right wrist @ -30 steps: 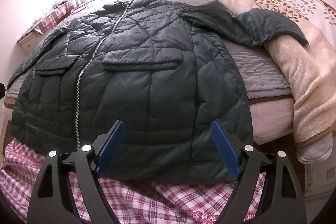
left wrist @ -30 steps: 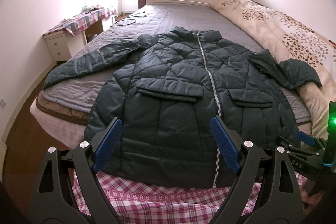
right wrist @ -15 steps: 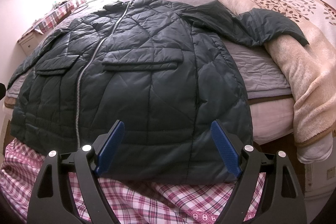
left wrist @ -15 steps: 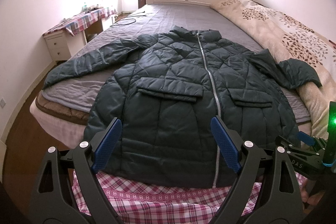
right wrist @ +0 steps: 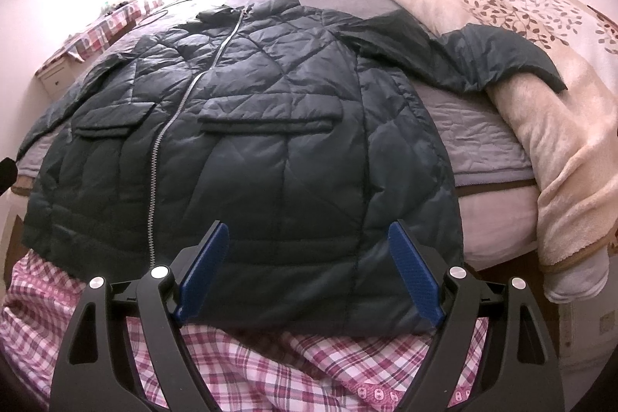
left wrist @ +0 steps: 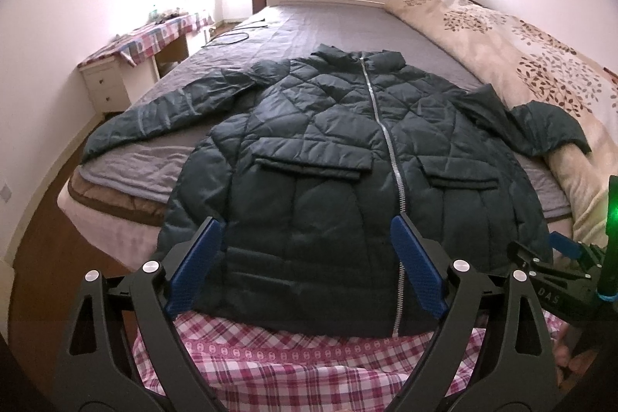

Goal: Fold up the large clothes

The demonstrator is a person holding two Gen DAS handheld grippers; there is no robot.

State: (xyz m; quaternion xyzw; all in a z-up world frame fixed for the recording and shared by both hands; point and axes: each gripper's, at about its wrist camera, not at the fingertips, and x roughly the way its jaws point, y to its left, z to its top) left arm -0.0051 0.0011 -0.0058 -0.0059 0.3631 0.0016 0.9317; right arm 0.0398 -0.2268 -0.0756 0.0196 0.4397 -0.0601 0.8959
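Dark green quilted zip-up puffer jacket [left wrist: 347,157] lies front-up and flat for folding, hem at 6 o'clock; left gripper [left wrist: 305,267] and right gripper [right wrist: 307,269] hover above it, jaws spread, holding nothing.

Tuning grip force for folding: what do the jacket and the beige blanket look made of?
Jacket: looks like a thin synthetic shell over puffy fill, judging by slight sheen, quilted diamond stitching, metal-looking zipper. Blanket: seems plush fleece, matte and fuzzy, with a leaf print.
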